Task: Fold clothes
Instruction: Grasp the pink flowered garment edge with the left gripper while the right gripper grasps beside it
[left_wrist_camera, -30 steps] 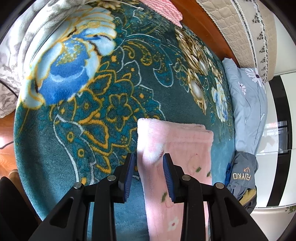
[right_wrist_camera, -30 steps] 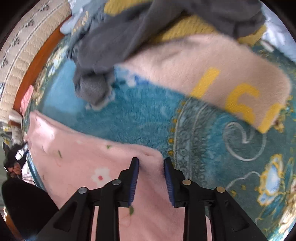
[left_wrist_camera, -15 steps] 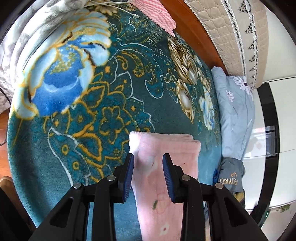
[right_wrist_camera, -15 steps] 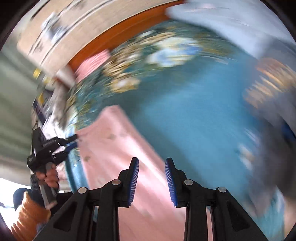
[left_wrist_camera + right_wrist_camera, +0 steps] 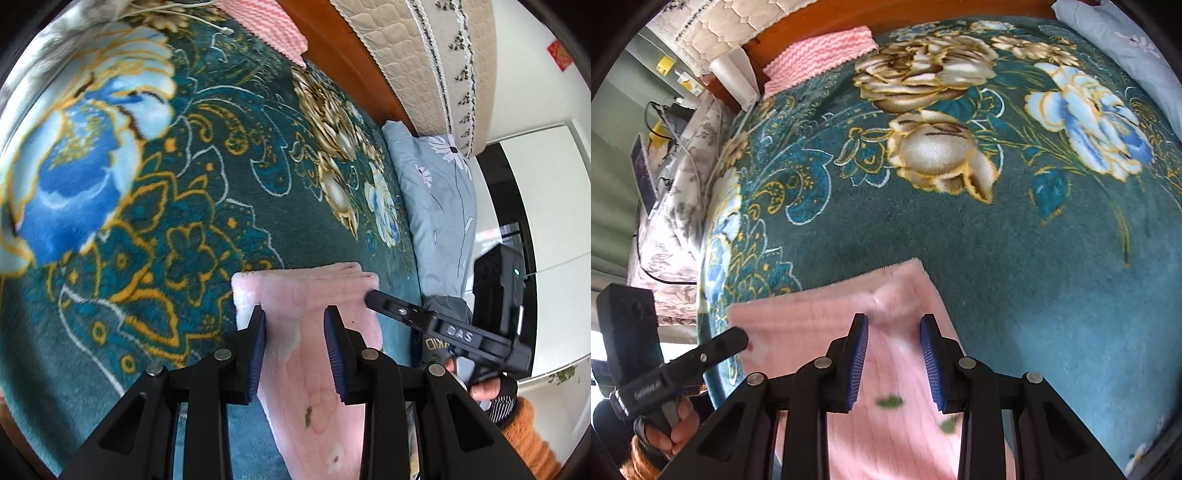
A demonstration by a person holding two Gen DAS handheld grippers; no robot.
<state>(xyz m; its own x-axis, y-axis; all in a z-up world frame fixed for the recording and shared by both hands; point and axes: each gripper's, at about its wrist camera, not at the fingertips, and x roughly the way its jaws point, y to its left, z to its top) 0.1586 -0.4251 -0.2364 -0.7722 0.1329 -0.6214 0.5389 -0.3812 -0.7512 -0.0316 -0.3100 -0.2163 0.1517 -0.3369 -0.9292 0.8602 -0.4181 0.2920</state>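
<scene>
left tongs (image 5: 294, 343) parted, empty | right tongs (image 5: 894, 360) parted, empty | pink garment (image 5: 314, 387) on blanket (image 5: 184, 221)

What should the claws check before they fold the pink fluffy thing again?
1. Left claw open: ok, blue pads apart.
2. Right claw open: ok.
3. Both over the far end of the pink garment: ok, one near each corner.
4. Fabric between the pads: cannot tell; they may only hover above it.
5. Teal blanket bare beyond the edge: ok.
6. Grey clothing clear of the garment: ok, it lies beside it.
</scene>
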